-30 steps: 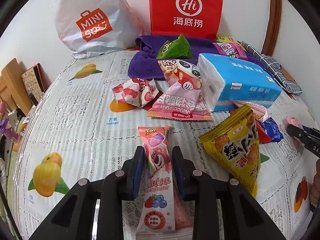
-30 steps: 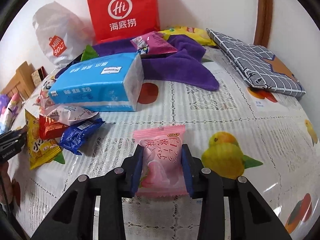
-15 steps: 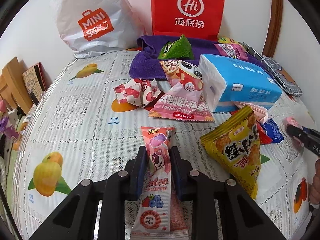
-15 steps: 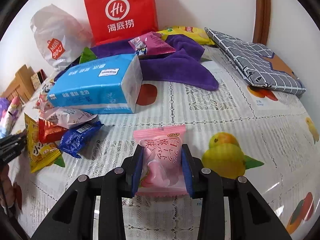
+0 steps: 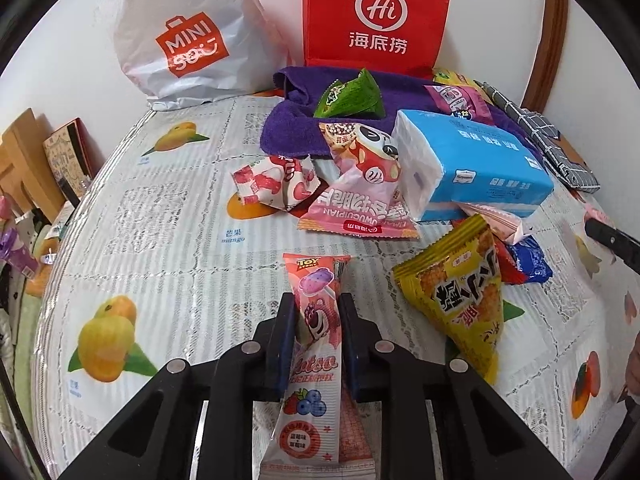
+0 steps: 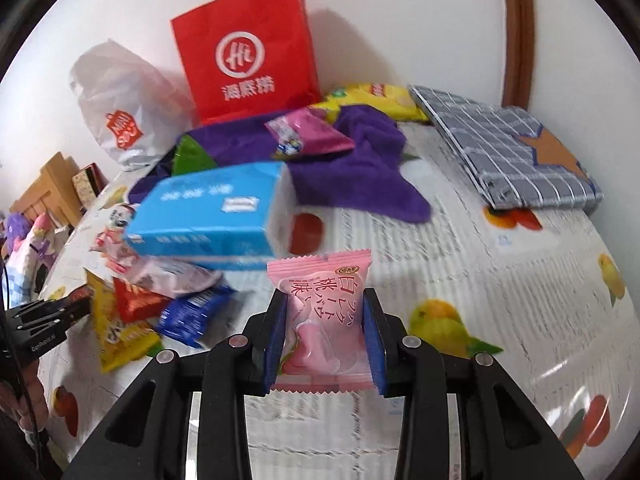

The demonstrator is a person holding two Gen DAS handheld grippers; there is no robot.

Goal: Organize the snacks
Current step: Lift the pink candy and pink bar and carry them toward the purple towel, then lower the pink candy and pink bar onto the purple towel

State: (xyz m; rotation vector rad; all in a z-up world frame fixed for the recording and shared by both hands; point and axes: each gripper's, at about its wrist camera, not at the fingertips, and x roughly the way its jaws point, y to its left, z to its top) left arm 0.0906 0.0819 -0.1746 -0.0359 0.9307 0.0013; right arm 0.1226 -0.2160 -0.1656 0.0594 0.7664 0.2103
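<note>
- We've got both tools loaded right now: the left gripper [image 5: 316, 314] is pinched tight on the long strawberry ice-pop packet [image 5: 313, 364], grabbing it around the upper half while the tail hangs down toward us.
- The right gripper [image 6: 324, 334] is clamped on the pink peach candy packet [image 6: 325, 320], pads on both side edges, and it looks clear of the tablecloth [image 6: 500, 292].
- Using the blue tissue pack [image 5: 472, 168] as our landmark: the ice-pop sits in front of it and to the left, the pink candy in front of it toward the right side of the table.
- The rest of the pile hugs that tissue pack: yellow triangle snack bag [image 5: 460, 292] just in front, dark blue packet [image 6: 192, 314] and red one tucked by its front edge, panda bag [image 5: 360, 188] leaning on its left end.
- Tip for this step, in our opinion: lift the ice-pop straight up before swinging anywhere, since that floppy tail can drag.
- Keep the squeeze gentle; the candy wrapper is puffy and could pop or slip.
- Where they should go isn't obvious from here, maybe the red paper bag [image 5: 376, 16] behind the tissue pack.
</note>
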